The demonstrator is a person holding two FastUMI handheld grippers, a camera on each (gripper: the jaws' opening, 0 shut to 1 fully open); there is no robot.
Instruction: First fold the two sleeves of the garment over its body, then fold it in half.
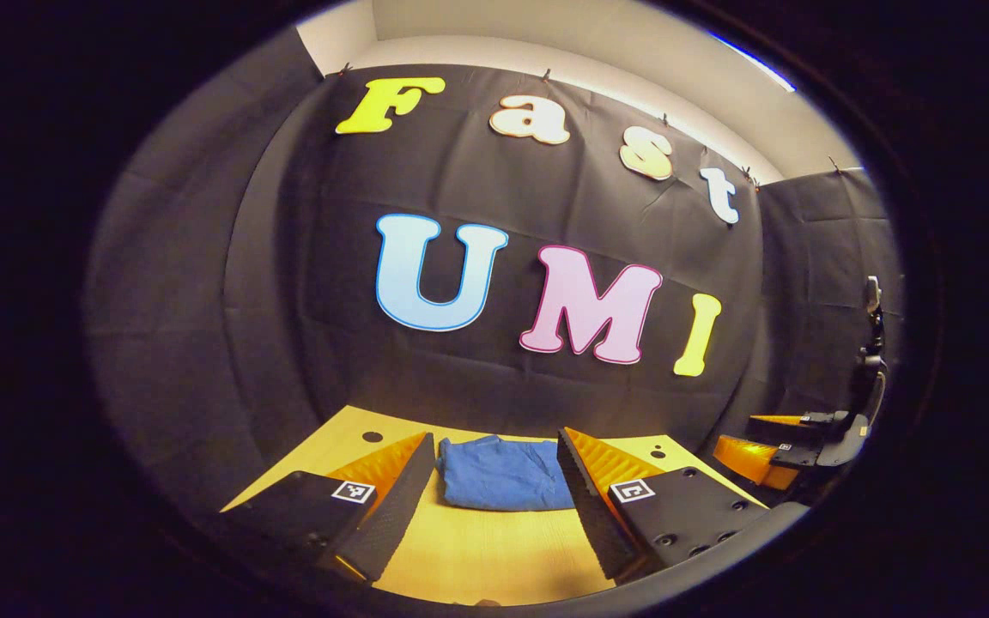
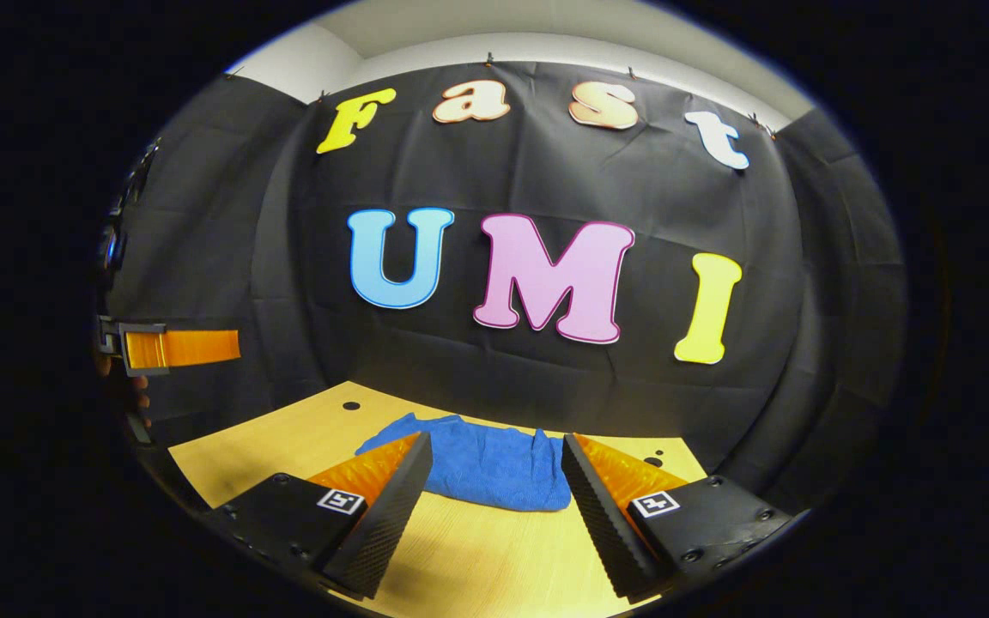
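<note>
In the left gripper view the left tool [image 1: 494, 481] stands wide, its two fingers spread apart above the table [image 1: 477, 549] with nothing between them but air and the wood below. Beyond the fingertips lies the blue garment [image 1: 503, 472], folded into a compact, roughly rectangular bundle and resting flat on the table, apart from both fingers. Farther off, at the right edge of that view, the right tool [image 1: 782, 442] hangs beside the table, raised and holding nothing; how far its jaws are spread cannot be judged from that angle. In the right gripper view the right tool [image 2: 496, 481] is also wide, fingers parted above the table [image 2: 494, 558] and grasping nothing. The garment [image 2: 482, 468] lies just past its fingertips, a folded blue heap with one corner trailing toward the left. At the far left edge, the left tool [image 2: 177, 348] shows raised against the black cloth wall [image 2: 220, 257].
</note>
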